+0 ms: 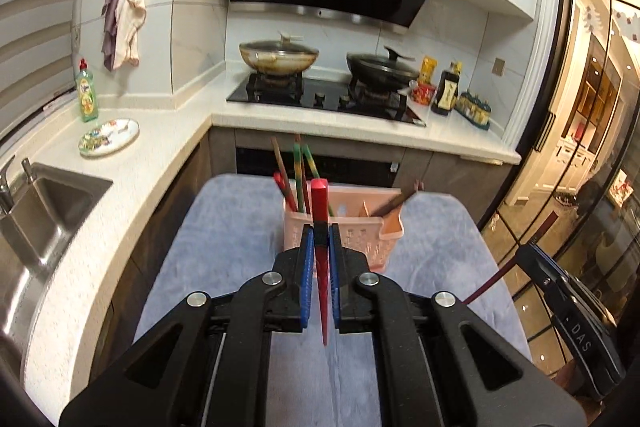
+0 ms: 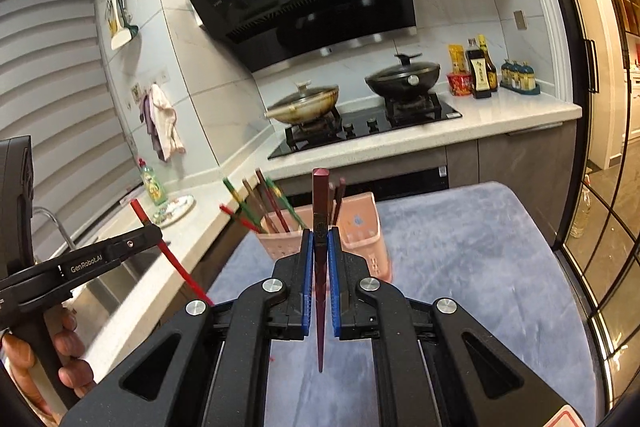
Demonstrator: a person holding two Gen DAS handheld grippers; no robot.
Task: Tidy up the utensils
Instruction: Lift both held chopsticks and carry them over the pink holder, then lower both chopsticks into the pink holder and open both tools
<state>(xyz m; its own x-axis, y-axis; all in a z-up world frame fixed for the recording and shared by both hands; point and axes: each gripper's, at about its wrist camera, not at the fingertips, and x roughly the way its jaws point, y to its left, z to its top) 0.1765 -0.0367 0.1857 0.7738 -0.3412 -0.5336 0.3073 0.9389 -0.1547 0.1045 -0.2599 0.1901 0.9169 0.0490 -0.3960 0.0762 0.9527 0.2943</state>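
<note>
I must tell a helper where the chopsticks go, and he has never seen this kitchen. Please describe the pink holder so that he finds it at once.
In front of the black gas stove stands a table under a grey-blue fleece cloth. Near its far edge stands the pink perforated plastic utensil basket, with red, green and brown chopsticks leaning out of it. Nothing else stands on the cloth.

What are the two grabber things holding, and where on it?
The left gripper holds a red chopstick near its middle. The right gripper holds a dark maroon chopstick near its middle too.
</note>
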